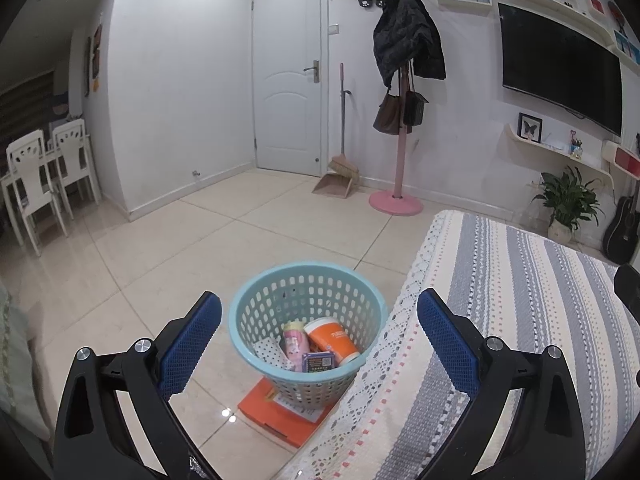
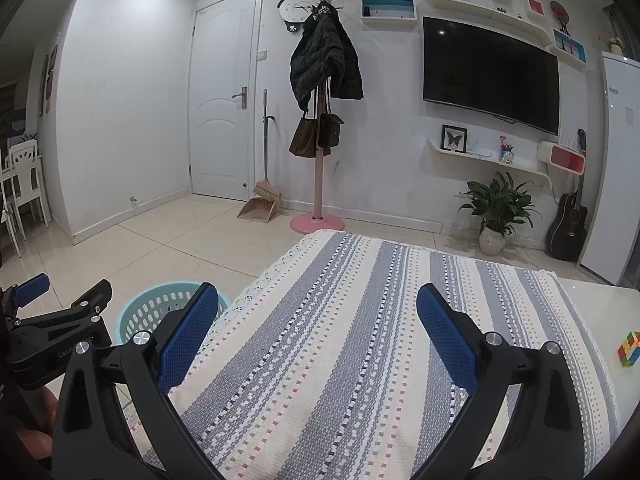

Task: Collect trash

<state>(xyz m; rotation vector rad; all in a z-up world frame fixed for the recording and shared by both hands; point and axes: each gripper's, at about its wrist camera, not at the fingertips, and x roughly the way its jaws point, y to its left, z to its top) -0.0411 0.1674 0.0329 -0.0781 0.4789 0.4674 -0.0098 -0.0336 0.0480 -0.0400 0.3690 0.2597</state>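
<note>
1. The surface [image 2: 340, 340] wears a striped cloth; a colour cube [image 2: 631, 349] sits at its right edge.
2. A light blue basket [image 1: 308, 280] stands on the floor, touching the cloth's edge, over an orange box [image 1: 264, 408].
3. Inside the basket lie an orange cup [image 1: 332, 340], a pink bottle [image 1: 297, 342] and a small purple pack [image 1: 318, 361].
4. The left claw [image 1: 320, 344] hangs above the basket, jaws apart and empty.
5. The right claw [image 2: 318, 332] hangs over the cloth, jaws apart and empty.

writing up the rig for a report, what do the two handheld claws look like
Both match: the left claw and right claw have black plastic arms with teardrop cut-outs, silver round bolts at the joints, and blue fingers with a fine grid texture. Partial white lettering starting "Gen" marks the left claw's body in the right wrist view.
</note>
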